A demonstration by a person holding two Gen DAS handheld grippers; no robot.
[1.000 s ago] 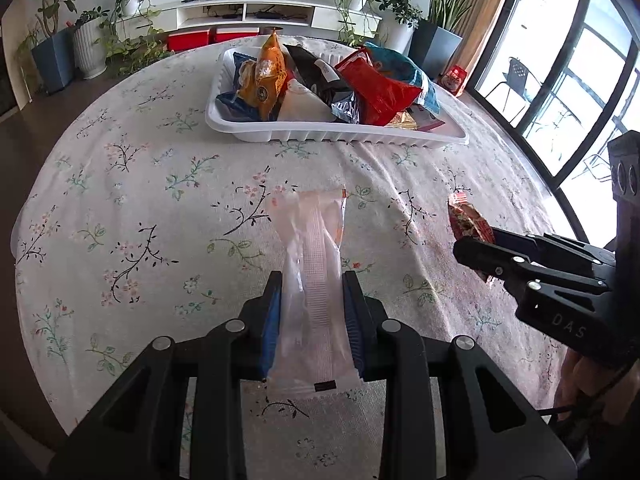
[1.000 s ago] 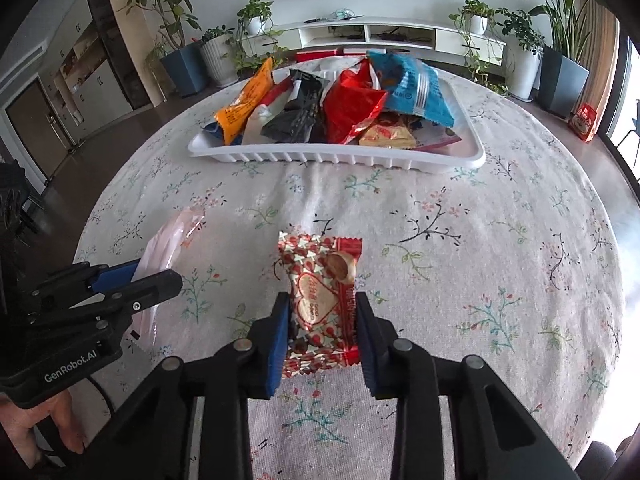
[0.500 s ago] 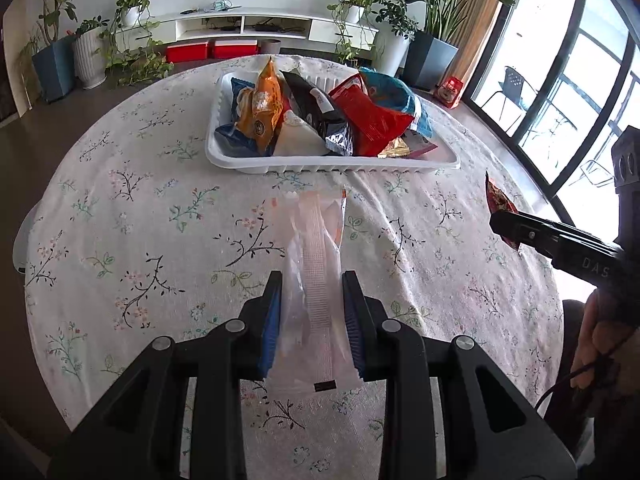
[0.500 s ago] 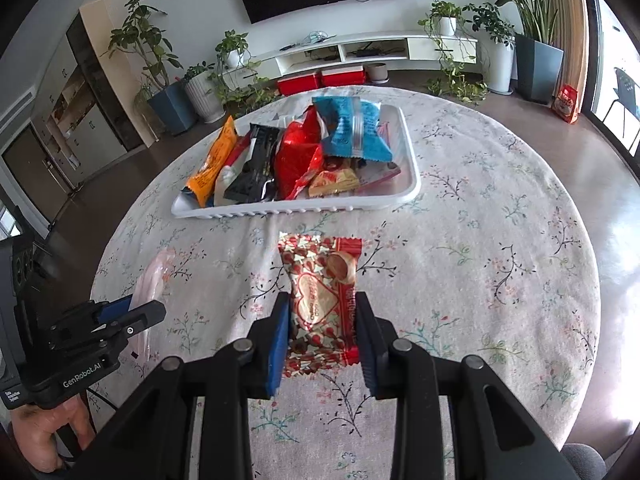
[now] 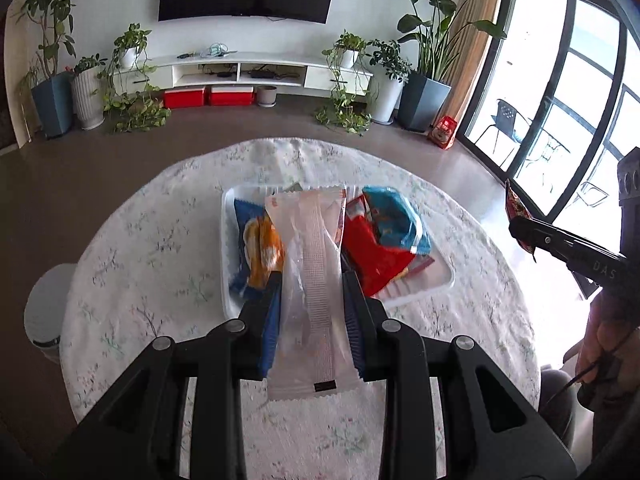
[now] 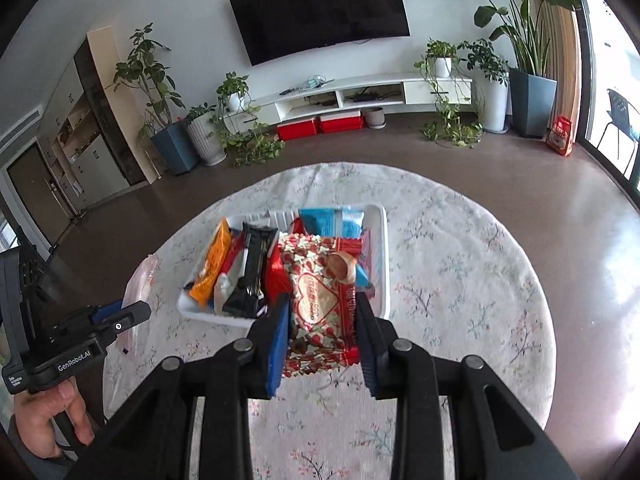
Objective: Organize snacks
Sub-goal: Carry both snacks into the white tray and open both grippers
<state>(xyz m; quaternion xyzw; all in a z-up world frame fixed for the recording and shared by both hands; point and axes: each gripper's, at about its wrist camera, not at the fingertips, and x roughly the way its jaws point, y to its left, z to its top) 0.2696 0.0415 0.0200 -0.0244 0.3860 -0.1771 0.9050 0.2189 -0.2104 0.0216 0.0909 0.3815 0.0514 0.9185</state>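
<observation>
We see a round surface under a floral cloth, well below both claws. On its far half sits a white tray heaped with snack packs: an orange pack at the left, a black pack just beside it, a red pack in the middle and a blue pack at the far right.

Our left claw is clamped on a clear wrapper, its pads pressing the pack's long sides. The wrapper stands up out of the claw, clear of the surface, and in the left view it hangs in front of the tray's middle.

Our right claw is clamped on a red wrapper with a heart print, pads on both sides. This pack is also held in the air, and in the right view it covers the tray's near right part.

A hand holds the left claw's grip at the near left.
</observation>
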